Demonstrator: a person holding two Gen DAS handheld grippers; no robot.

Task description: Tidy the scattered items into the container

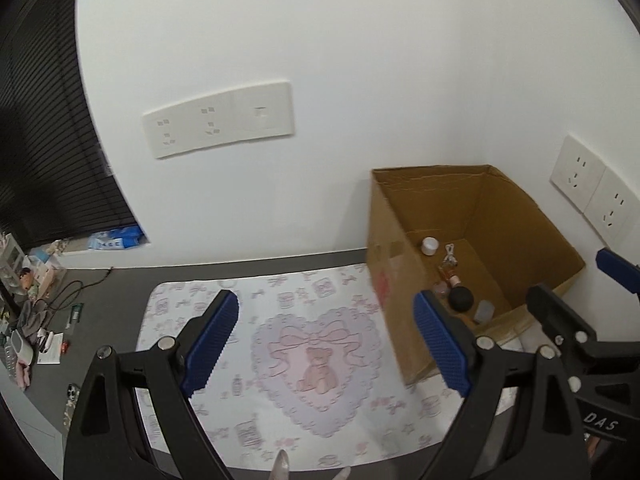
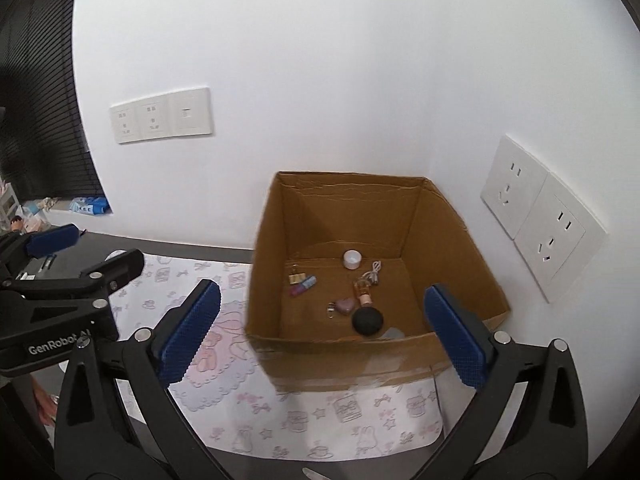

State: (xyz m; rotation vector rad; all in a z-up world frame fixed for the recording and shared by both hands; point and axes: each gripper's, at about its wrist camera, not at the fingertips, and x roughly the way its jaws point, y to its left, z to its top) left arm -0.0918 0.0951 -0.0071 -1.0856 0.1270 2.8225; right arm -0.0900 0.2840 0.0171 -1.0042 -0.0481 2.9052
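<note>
Two grippers hang over a dark grey desk [image 1: 120, 292], both with jaws wide apart and nothing between their ribbed blue pads. The left gripper [image 1: 326, 344] is above a glossy mat [image 1: 320, 300] printed with a pale heart and a bear. The right gripper [image 2: 322, 332] faces a plain brown cardboard box [image 2: 340, 356], open-topped with a creased rim, standing at the desk's far right corner against the white walls. Inside it lie a white round cap [image 2: 352, 259], a black ball-shaped item [image 2: 367, 321], a coiled cable [image 2: 375, 270], gold clips [image 2: 295, 278] and a heart charm [image 2: 345, 306]. The mat's surface lies bare and open.
</note>
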